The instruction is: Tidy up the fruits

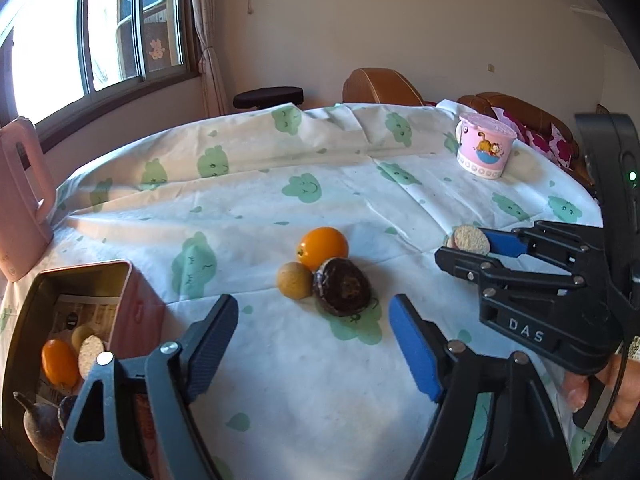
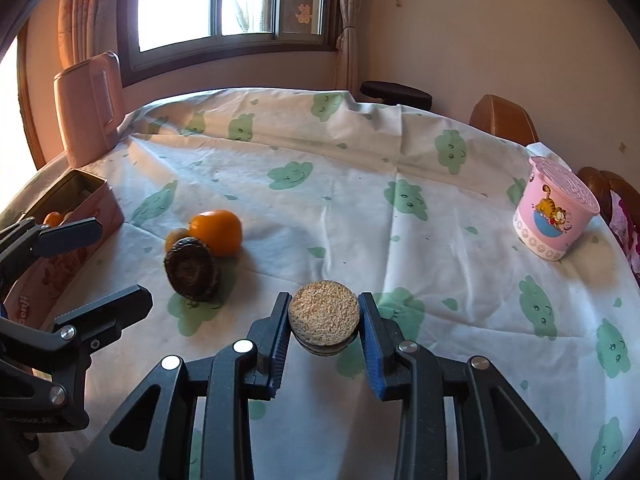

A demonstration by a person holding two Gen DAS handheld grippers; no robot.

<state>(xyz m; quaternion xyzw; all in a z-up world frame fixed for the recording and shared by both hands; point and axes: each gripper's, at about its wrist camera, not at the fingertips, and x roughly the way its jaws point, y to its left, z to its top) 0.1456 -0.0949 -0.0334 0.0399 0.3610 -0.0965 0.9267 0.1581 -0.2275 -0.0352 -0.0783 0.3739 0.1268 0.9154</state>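
An orange fruit [image 1: 322, 247], a small tan round fruit [image 1: 295, 280] and a dark brown fruit [image 1: 342, 286] touch in a cluster mid-table; they also show in the right wrist view, the orange one [image 2: 218, 232] behind the dark one [image 2: 192, 270]. My left gripper [image 1: 314, 344] is open and empty, just short of the cluster. My right gripper [image 2: 324, 332] is shut on a round fruit with a rough tan cut face [image 2: 323, 312], held above the cloth right of the cluster; it shows in the left wrist view [image 1: 471, 239] too.
A pink open tin box [image 1: 72, 320] at the left holds several fruits. A pink jug [image 2: 90, 104] stands behind it. A pink cartoon cup [image 2: 554, 210] stands at the far right. A brown chair [image 2: 504, 120] is beyond the table [image 2: 360, 184].
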